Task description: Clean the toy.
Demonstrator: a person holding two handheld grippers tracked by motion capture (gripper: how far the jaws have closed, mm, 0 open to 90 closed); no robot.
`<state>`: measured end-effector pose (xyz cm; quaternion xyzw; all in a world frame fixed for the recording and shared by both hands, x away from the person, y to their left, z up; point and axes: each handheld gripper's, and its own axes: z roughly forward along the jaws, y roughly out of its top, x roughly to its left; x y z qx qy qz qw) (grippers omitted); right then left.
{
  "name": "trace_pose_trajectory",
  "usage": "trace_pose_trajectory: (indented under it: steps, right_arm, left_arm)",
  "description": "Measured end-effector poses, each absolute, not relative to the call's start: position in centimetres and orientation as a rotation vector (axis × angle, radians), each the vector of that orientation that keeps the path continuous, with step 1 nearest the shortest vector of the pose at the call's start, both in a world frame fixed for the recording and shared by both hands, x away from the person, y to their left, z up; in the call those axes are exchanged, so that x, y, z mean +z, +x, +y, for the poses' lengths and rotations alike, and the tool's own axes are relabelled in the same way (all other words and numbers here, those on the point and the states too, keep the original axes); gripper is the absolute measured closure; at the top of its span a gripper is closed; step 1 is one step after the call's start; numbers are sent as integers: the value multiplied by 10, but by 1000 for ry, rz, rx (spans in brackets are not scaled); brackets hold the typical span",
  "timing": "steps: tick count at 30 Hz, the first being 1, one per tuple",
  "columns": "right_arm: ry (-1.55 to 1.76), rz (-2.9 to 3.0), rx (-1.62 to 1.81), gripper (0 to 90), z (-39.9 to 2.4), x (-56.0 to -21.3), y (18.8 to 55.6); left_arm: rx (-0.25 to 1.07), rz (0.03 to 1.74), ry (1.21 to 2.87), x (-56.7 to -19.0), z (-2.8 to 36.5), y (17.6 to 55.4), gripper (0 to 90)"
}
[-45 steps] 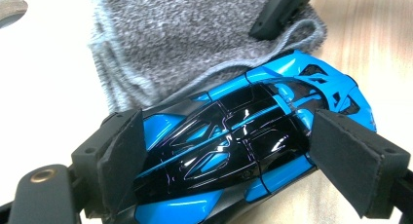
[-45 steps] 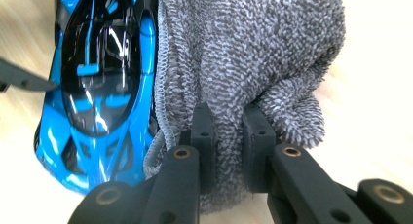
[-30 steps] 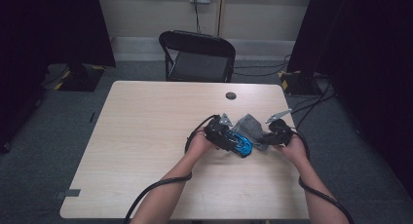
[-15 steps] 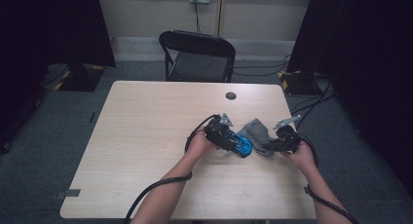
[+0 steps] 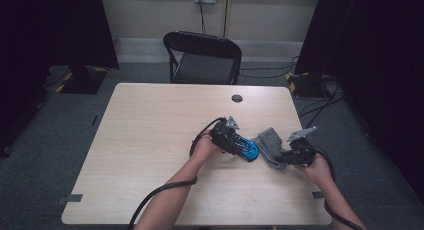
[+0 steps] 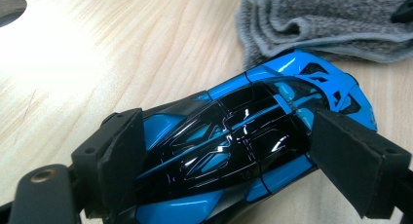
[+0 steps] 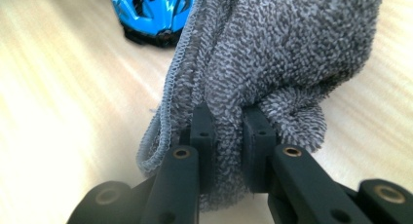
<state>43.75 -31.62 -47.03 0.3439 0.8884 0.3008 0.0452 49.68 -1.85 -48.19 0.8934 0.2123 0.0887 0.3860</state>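
While the left gripper [image 5: 240,146] clamped its wide-set jaws on the glossy blue-and-black toy car [image 6: 253,136] resting on the pale wooden bench [image 5: 150,140], the right gripper [image 7: 226,136] pinched the grey terry cloth [image 7: 287,53] nearly shut just beside it. Wiping seemed underway; next, the cloth needed bringing onto the car's body.

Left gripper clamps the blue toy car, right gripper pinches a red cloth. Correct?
Not quite: the cloth is grey, not red, as the right gripper view shows. The right gripper does pinch it, and the left gripper clamps the blue toy car.
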Motion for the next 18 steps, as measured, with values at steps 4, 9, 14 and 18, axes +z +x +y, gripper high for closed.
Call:
trace_pose_trajectory:
  steps: [4, 9, 14, 18]
  right_arm:
    - [1052, 2712, 926, 783, -320, -470, 430]
    - [1057, 2721, 942, 783, -327, -470, 418]
    - [1057, 2717, 924, 785, -334, -463, 410]
    - [1076, 2655, 974, 787, -343, -451, 410]
  left_arm:
    - [227, 541, 2277, -482, -18, 496, 136]
    - [228, 540, 2277, -482, -18, 497, 135]
    - [229, 542, 2274, -482, -19, 497, 135]
    - [232, 543, 2276, -482, -19, 496, 136]
